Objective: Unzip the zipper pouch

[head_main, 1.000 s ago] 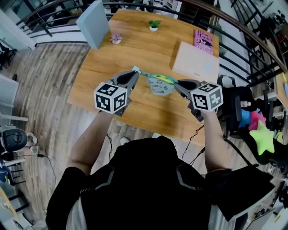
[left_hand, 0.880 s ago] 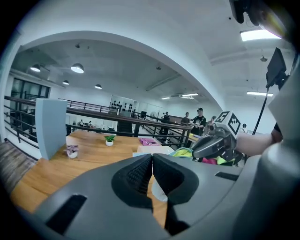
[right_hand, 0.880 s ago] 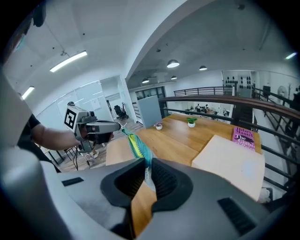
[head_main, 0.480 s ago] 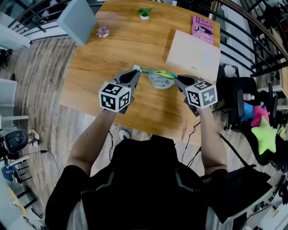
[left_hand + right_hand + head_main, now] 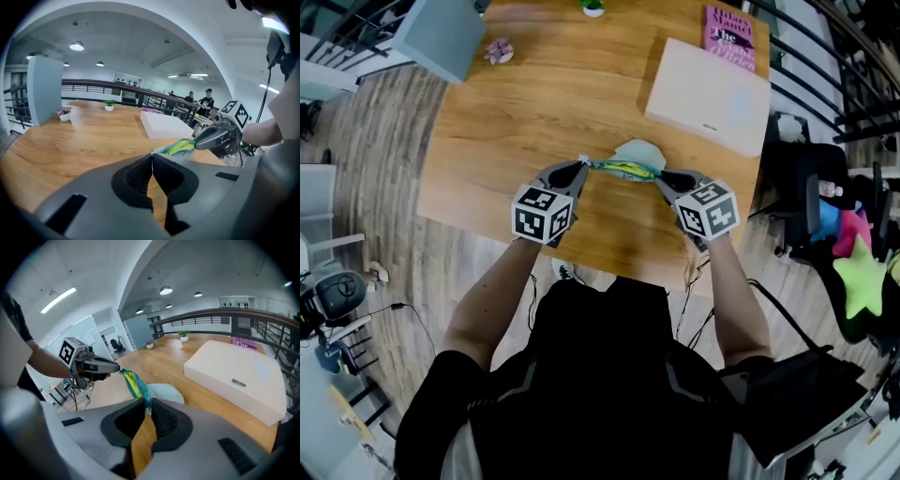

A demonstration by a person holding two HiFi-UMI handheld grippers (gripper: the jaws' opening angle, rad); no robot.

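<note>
Over the counter [image 5: 544, 103], we hold the zipper pouch [image 5: 626, 167] stretched between both claws: left claw [image 5: 583, 163] pinched shut on one thin end, right claw [image 5: 660, 175] clamped on the zipper edge. Either grip (both slim) could slip if we tug unevenly.

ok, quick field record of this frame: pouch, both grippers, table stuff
pouch: zipper pouch, stretched between both grippers over the table
left gripper: jaws shut on the pouch's left end
right gripper: jaws clamped on the teal zipper at the right end
opening: yellow-green lining shows along the zip; how far open, cannot tell
other: white box, pink book
</note>
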